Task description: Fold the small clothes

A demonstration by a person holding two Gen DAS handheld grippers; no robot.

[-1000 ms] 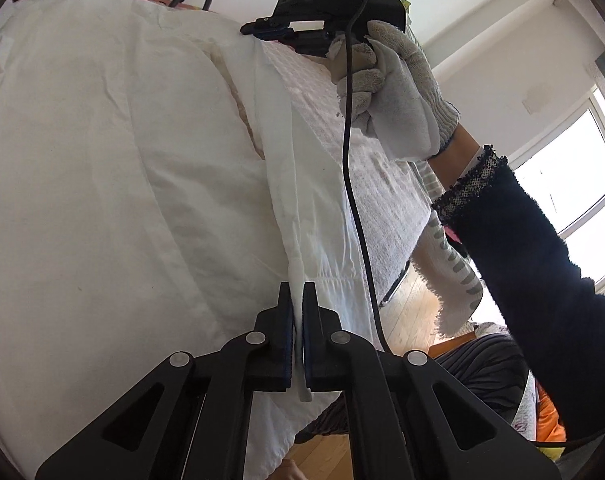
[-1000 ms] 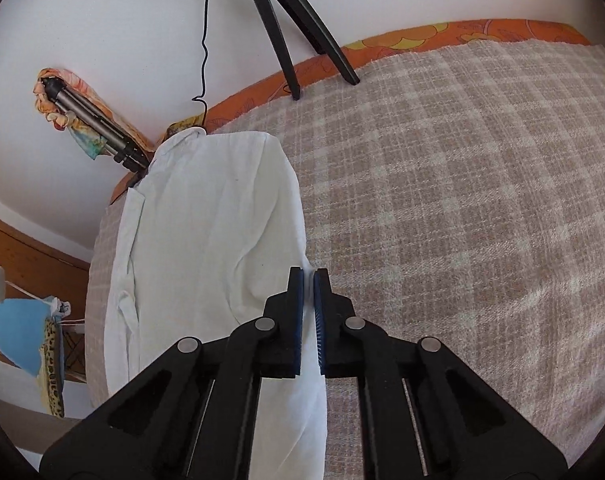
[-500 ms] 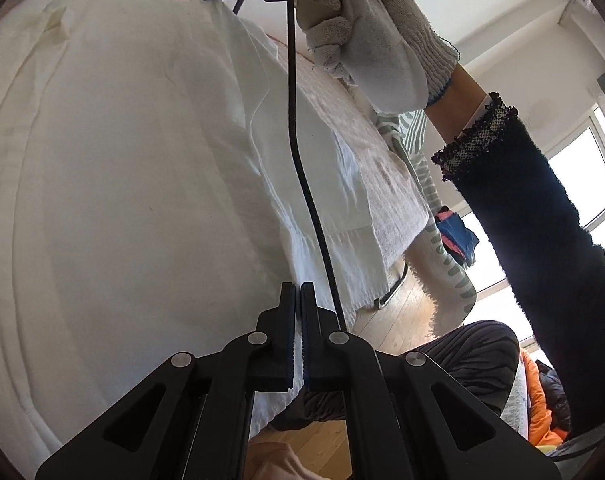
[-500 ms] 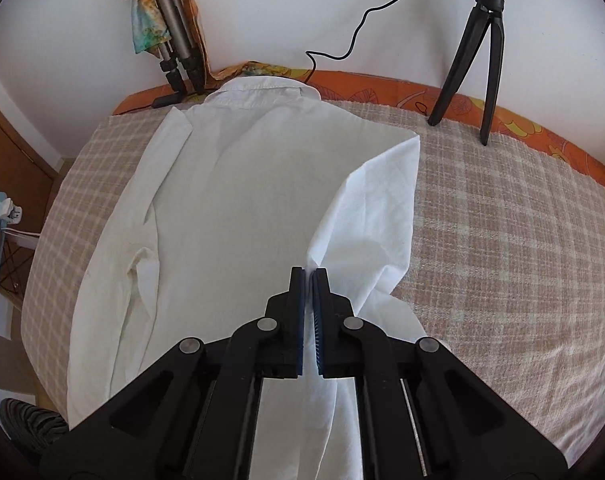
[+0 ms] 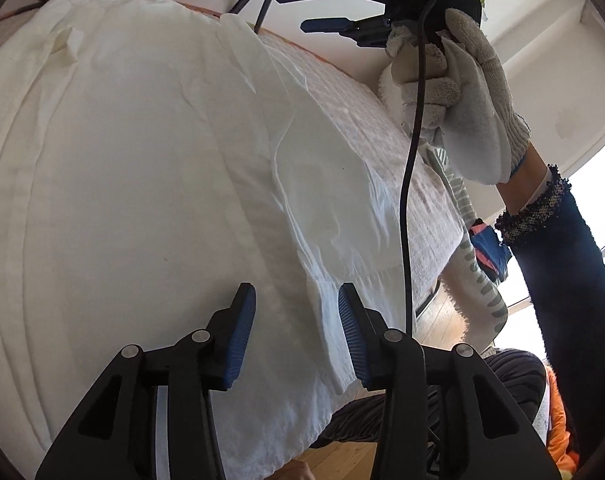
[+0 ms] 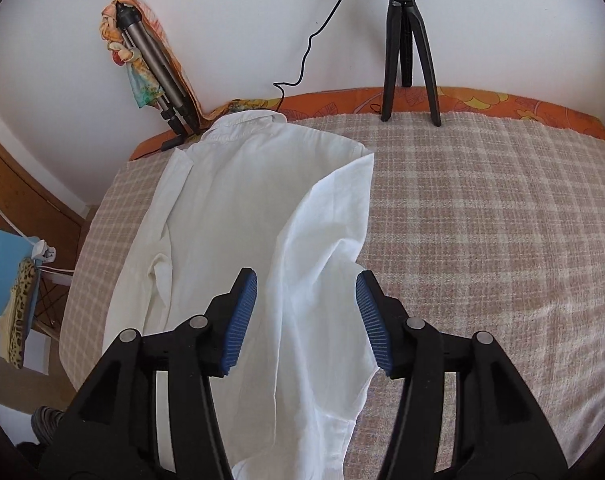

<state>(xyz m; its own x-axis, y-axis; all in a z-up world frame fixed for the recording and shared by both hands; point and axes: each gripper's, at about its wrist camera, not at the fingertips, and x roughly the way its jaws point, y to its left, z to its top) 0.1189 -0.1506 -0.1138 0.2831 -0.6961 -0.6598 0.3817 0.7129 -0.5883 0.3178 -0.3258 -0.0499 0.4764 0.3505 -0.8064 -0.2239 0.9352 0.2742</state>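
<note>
One white shirt (image 6: 238, 216) lies on the bed (image 6: 482, 220), collar toward the wall, on a beige checked blanket (image 6: 502, 280). Its right-hand side and sleeve are folded over onto the body, so one long fold edge runs down the cloth; the other sleeve lies flat along the shirt's far side near the bed edge.

Two grippers are in view. The left gripper (image 5: 296, 334) has just been opening: its two blue-padded fingers (image 5: 238, 336) now stand moderately apart, the shirt's folded edge showing in the gap between them but not pinched by either pad. The right gripper (image 6: 306, 322) has likewise just been opening; its two fingers (image 6: 376, 324) stand about half spread above the folded sleeve, holding nothing, with white cloth showing in the gap below them. In the left wrist view that same right gripper (image 5: 334, 8) appears raised above the far side of the shirt, fingers parted, held by one gloved hand (image 5: 462, 92) with a dark sleeve (image 5: 562, 272) behind it; one black cable (image 5: 408, 200) hangs down from it.

Against the wall stand two tripods: one black tripod (image 6: 406, 48) on the bed's orange edge, and one grey tripod (image 6: 154, 64) leaning with a patterned cloth (image 6: 138, 76) draped on it. One thin black wire (image 6: 314, 40) trails down the wall between them
</note>
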